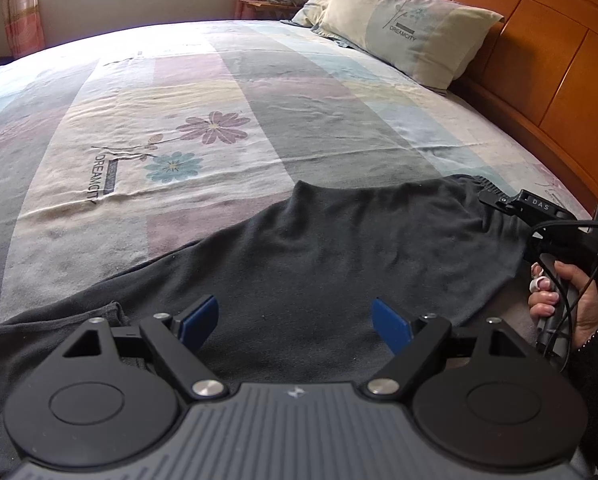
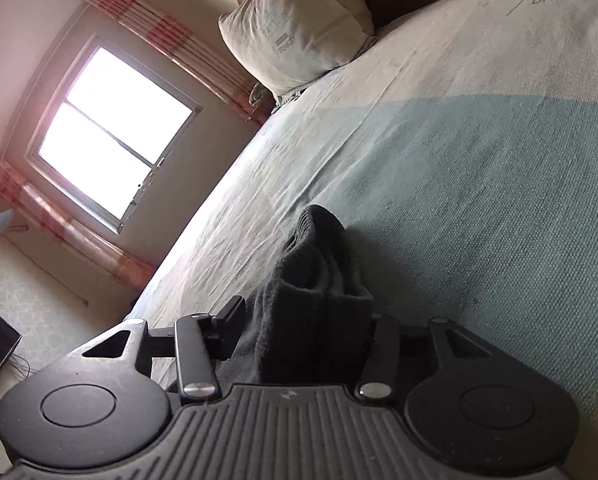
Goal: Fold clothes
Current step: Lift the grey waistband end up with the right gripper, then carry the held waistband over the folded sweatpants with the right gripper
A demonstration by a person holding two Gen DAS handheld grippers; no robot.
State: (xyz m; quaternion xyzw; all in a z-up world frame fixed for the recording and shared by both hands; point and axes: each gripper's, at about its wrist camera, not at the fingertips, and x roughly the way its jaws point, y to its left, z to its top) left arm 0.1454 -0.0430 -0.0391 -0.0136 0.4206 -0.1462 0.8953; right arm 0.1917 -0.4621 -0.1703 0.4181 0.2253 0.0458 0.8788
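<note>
Bed [image 1: 227, 92] takes up basically the whole shot, patchwork flower sheet, pillow [image 1: 411, 20] far right against the wooden headboard [image 1: 547, 60], window far left. Dark grey garment [image 1: 307, 248] (looks like sweatpants imo) lies along the near edge of the bed, long axis running left-right, ribbed waistband end pointing right toward the headboard, narrower leg part trailing off near left. Progress-wise: it's mostly spread out w/ a doubled-over flap at near left and a bump at the far edge mid-way, so not a tidy folded stack. Could be getting laid flat before folding or partway thru a fold, can't settle which from this. No other clothes or finished pile in view. Left gripper [image 1: 295, 322] hovers over the middle of the fabric, blue pads wide apart, nothing between them. Right gripper [image 2: 305, 330], held in the person's hand [image 1: 567, 300] at the right edge, has its jaws pinched in on a bunched-up wad of the ribbed band, so that end is lifted a bit off the sheet.
</note>
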